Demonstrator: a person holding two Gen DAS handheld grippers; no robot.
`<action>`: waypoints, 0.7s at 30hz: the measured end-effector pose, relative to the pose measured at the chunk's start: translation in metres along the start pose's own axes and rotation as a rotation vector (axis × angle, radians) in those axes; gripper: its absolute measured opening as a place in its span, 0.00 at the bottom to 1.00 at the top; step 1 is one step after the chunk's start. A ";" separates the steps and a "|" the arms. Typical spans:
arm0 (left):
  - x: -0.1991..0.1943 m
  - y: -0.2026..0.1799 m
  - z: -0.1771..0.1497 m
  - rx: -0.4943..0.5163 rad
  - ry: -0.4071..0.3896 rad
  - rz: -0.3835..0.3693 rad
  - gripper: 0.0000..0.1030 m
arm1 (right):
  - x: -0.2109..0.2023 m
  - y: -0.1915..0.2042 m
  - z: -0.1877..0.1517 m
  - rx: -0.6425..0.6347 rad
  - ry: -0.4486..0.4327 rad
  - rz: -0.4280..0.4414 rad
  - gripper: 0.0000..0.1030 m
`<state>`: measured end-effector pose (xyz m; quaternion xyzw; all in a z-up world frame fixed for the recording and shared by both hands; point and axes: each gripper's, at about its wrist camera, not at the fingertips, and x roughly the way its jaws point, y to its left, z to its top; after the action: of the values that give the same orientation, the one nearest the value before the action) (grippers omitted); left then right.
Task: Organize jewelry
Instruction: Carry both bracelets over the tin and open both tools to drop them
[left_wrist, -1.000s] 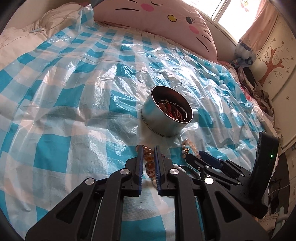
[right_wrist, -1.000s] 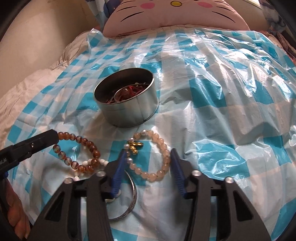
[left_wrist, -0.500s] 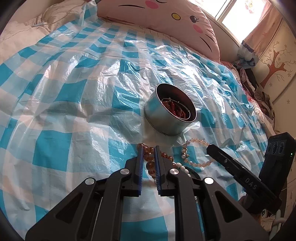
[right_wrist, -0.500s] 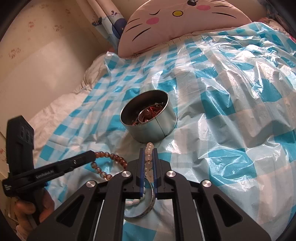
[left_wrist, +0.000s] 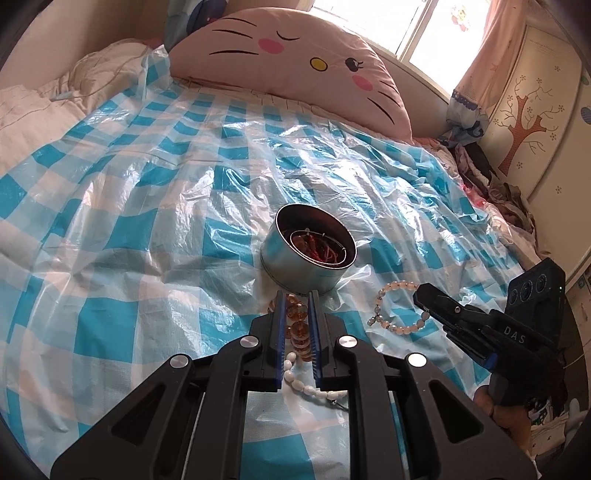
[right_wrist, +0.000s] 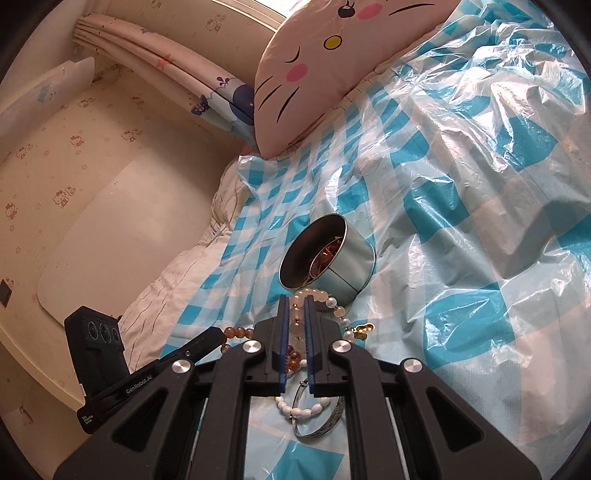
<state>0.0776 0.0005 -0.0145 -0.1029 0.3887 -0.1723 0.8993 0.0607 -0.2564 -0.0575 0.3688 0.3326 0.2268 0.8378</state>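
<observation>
A round metal tin with red and brown jewelry inside stands on the blue checked plastic sheet; it also shows in the right wrist view. My left gripper is shut on an amber bead bracelet, lifted just in front of the tin. My right gripper is shut on a pale pink bead bracelet with a gold charm, also lifted; it hangs from the right gripper in the left wrist view. A white bead bracelet and a silver bangle lie on the sheet below.
A pink cat-face pillow lies at the head of the bed. A white quilt lies at the sheet's left edge. Clothes are piled at the bed's right side near a wardrobe.
My right gripper closed on the pale pink bracelet and lifted it. My left gripper lifted the amber bracelet. Both views rose and tilted toward the tin.
</observation>
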 end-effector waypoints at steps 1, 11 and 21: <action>-0.001 -0.002 0.000 0.008 -0.005 0.006 0.10 | 0.000 0.000 0.000 -0.001 0.002 0.002 0.08; -0.005 -0.029 -0.003 0.127 -0.047 0.074 0.10 | 0.002 0.005 -0.001 -0.022 0.011 0.033 0.08; -0.007 -0.045 -0.006 0.192 -0.074 0.105 0.10 | 0.002 0.007 -0.001 -0.032 0.016 0.071 0.08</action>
<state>0.0584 -0.0387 0.0011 -0.0022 0.3416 -0.1576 0.9265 0.0603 -0.2497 -0.0534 0.3649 0.3222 0.2645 0.8325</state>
